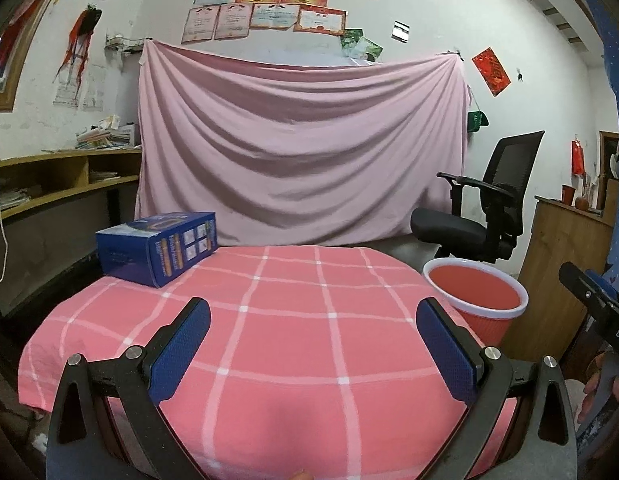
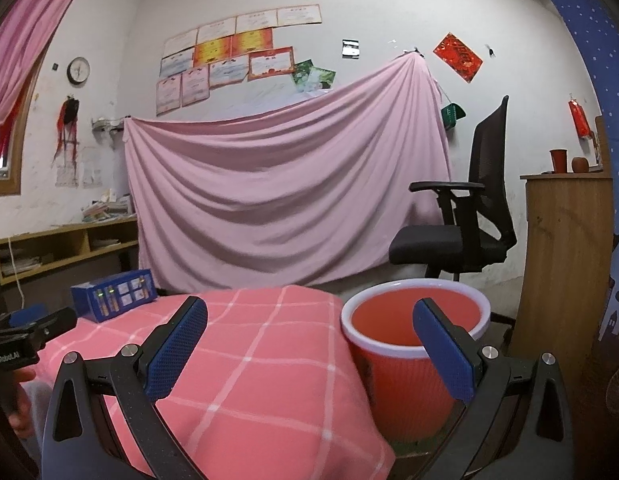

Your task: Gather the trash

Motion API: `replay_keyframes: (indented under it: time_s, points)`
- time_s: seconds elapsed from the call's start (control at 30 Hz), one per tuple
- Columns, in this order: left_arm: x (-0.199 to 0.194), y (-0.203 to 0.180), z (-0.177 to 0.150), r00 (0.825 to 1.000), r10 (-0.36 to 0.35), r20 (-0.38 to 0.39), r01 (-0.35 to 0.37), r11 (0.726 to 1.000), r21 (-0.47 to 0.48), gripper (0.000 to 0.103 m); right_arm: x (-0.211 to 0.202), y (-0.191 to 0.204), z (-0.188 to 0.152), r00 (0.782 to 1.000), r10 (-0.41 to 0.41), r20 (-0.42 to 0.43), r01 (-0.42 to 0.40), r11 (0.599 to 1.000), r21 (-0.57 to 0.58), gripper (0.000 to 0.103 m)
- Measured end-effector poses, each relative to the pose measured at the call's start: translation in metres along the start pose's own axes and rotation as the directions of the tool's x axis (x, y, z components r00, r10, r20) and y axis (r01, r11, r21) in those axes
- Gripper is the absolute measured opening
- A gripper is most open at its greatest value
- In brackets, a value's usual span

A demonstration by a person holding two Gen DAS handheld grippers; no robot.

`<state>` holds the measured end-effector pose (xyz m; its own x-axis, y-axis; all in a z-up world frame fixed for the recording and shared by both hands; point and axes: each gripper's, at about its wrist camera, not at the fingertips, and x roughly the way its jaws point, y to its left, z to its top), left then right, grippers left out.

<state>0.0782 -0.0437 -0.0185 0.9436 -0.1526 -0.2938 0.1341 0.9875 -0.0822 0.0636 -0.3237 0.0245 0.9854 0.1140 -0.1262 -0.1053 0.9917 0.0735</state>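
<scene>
Both grippers have their fingers spread wide with nothing between them: the left gripper [image 1: 313,338] over the pink checked cloth [image 1: 285,300], the right gripper [image 2: 309,340] near the red bin [image 2: 401,384]. One blue box [image 1: 157,248] sits at the cloth's far left corner.

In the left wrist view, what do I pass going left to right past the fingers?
Blue box → checked tablecloth → red bin → black chair → right gripper at the edge.
</scene>
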Motion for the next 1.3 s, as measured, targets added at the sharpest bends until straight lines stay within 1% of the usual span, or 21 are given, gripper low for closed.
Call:
replay_keyframes:
  time_s: [0.2,0.43,0.73,1.3]
  points:
    - [-0.007,0.005,-0.007,1.0,0.03,0.009,-0.03,1.0,-0.004,0.101,-0.002,0.012,-0.004,0.999,0.02,-0.03,-0.02,1.0,-0.008,0.103]
    - [-0.008,0.003,-0.015,0.999,0.04,0.008,-0.04,0.999,0.007,0.101,-0.002,0.019,-0.01,0.997,0.026,-0.074,-0.027,1.0,-0.003,0.103]
    - [-0.005,0.001,-0.019,0.999,0.039,-0.006,-0.038,0.999,0.007,0.101,0.002,0.018,-0.014,0.995,0.016,-0.094,-0.016,1.0,-0.004,0.103]
    - [-0.004,0.001,-0.018,0.999,0.04,-0.007,-0.04,0.999,0.007,0.101,0.002,0.021,-0.015,0.996,0.014,-0.093,-0.017,1.0,-0.025,0.103]
